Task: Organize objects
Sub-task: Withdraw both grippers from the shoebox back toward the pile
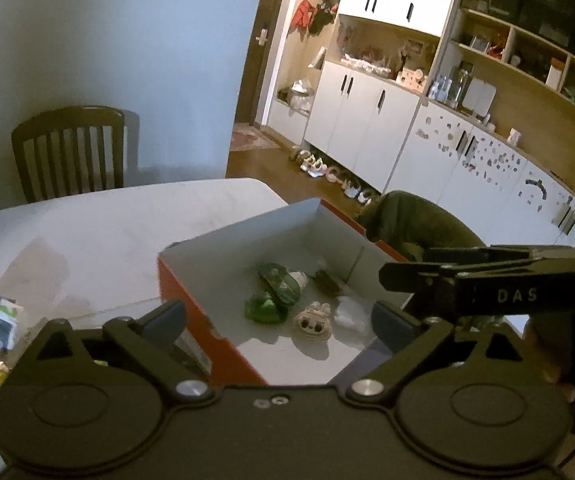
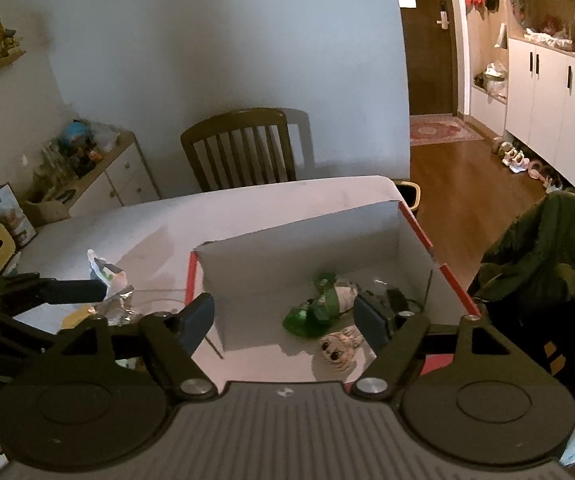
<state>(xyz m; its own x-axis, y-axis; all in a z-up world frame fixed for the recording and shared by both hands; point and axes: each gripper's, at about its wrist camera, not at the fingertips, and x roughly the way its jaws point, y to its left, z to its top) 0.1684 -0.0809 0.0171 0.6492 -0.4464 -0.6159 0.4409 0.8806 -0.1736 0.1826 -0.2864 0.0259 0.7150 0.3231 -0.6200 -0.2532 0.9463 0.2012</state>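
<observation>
The red-walled, white-lined cardboard box (image 2: 311,240) lies ahead of both grippers' jaws — a green crumpled wrapper (image 2: 307,320) and small doll head (image 2: 337,350) inside. The left gripper (image 1: 279,320) and right gripper (image 2: 283,320) gape wide — holding nothing.

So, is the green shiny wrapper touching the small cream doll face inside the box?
Apart: the left wrist view shows grey floor between green shiny wrapper and cream doll face.

A box (image 2: 299,236) sits on the table (image 2: 127,224), toys (image 2: 319,312) inside it, wrappers (image 2: 107,276) to its left, a chair (image 2: 239,148) behind.
</observation>
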